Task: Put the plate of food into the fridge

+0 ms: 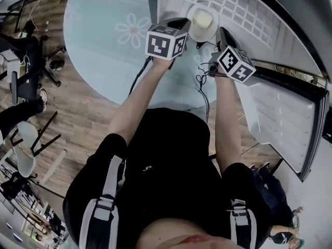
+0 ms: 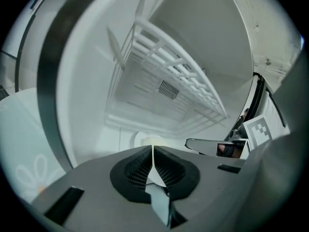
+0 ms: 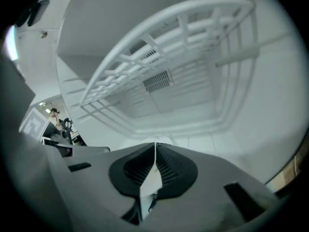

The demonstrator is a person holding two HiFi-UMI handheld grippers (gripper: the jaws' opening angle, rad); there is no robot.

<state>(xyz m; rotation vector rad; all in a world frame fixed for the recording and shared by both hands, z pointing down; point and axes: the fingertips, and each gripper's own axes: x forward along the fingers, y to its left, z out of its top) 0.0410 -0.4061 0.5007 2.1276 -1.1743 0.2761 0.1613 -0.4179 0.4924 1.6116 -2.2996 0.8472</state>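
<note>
Inside the fridge (image 1: pixel 244 9), my left gripper (image 2: pixel 152 154) and right gripper (image 3: pixel 155 153) pinch the plate of food (image 1: pixel 202 24) by its rim. I judge this the placing step: set it down level, then let go.

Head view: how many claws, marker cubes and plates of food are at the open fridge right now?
Claws: 2, left claw and right claw, both shut on the plate
Marker cubes: 2, left cube, right cube
Plates: 1
Total: 5
</note>
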